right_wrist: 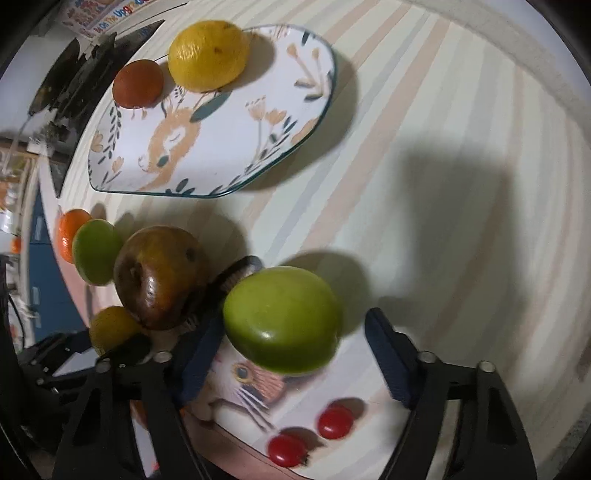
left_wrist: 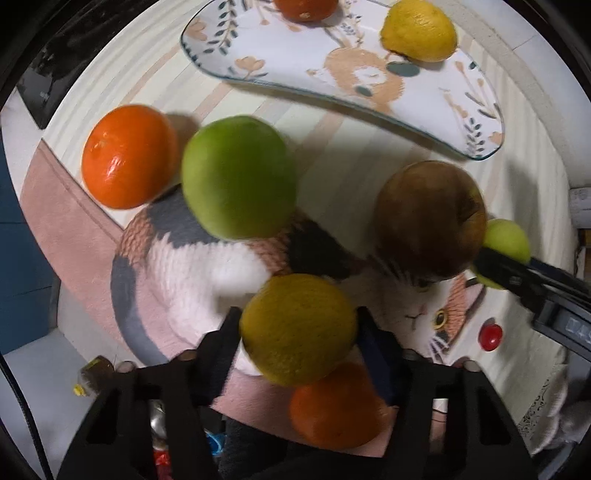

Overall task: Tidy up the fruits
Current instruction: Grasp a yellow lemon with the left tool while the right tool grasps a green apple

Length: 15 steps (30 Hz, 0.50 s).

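My left gripper [left_wrist: 297,326] is shut on a yellow-green citrus fruit [left_wrist: 297,328] above the cat-print mat [left_wrist: 192,273]. My right gripper [right_wrist: 295,332] is open around a green apple [right_wrist: 282,319], which touches the left finger while the right finger stands apart. On the mat lie an orange [left_wrist: 127,157], a green apple [left_wrist: 238,177], a brown apple [left_wrist: 430,219] and another orange [left_wrist: 334,406]. The deer-print plate [left_wrist: 332,74] at the back holds a lemon [left_wrist: 419,29] and an orange [left_wrist: 304,8]; the plate [right_wrist: 236,129] also shows in the right wrist view.
Two cherry tomatoes [right_wrist: 334,422] [right_wrist: 286,450] lie on the mat near my right gripper. One tomato [left_wrist: 490,336] shows in the left wrist view. The striped cloth [right_wrist: 461,184] covers the table to the right. Dark clutter lies beyond the table's left edge.
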Each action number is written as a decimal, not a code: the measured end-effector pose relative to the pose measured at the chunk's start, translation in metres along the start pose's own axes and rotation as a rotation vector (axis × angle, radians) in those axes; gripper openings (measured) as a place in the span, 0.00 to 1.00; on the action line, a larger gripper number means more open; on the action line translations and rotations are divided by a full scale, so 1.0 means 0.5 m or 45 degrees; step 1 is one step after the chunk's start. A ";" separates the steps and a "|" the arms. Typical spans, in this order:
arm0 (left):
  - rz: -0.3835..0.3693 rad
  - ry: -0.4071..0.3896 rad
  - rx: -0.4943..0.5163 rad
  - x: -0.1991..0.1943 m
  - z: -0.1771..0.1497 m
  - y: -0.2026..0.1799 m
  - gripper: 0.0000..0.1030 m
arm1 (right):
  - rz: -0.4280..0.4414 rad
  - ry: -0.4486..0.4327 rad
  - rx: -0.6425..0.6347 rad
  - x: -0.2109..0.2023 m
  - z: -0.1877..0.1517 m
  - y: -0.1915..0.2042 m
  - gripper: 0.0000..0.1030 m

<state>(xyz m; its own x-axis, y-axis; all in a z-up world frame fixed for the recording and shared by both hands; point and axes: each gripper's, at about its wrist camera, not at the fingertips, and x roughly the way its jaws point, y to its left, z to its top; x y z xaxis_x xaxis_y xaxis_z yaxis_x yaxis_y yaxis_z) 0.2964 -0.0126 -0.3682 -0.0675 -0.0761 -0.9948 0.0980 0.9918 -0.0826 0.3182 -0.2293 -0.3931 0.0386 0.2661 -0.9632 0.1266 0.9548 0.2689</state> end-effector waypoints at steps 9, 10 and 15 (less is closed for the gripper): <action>0.020 -0.027 0.041 -0.007 0.004 0.021 0.55 | -0.018 0.036 0.036 -0.005 -0.041 0.001 0.63; 0.018 -0.029 0.043 -0.006 0.001 0.022 0.55 | -0.013 0.039 0.046 -0.004 -0.045 -0.001 0.64; 0.027 -0.044 0.063 -0.002 -0.006 0.019 0.55 | 0.003 0.031 0.072 -0.006 -0.054 -0.011 0.64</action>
<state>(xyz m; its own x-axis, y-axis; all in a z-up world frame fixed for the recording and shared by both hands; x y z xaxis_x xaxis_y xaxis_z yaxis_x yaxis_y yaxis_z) 0.2944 -0.0027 -0.3679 -0.0306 -0.0598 -0.9977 0.1483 0.9869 -0.0637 0.2907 -0.2316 -0.3918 0.0148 0.2725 -0.9620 0.1824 0.9452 0.2706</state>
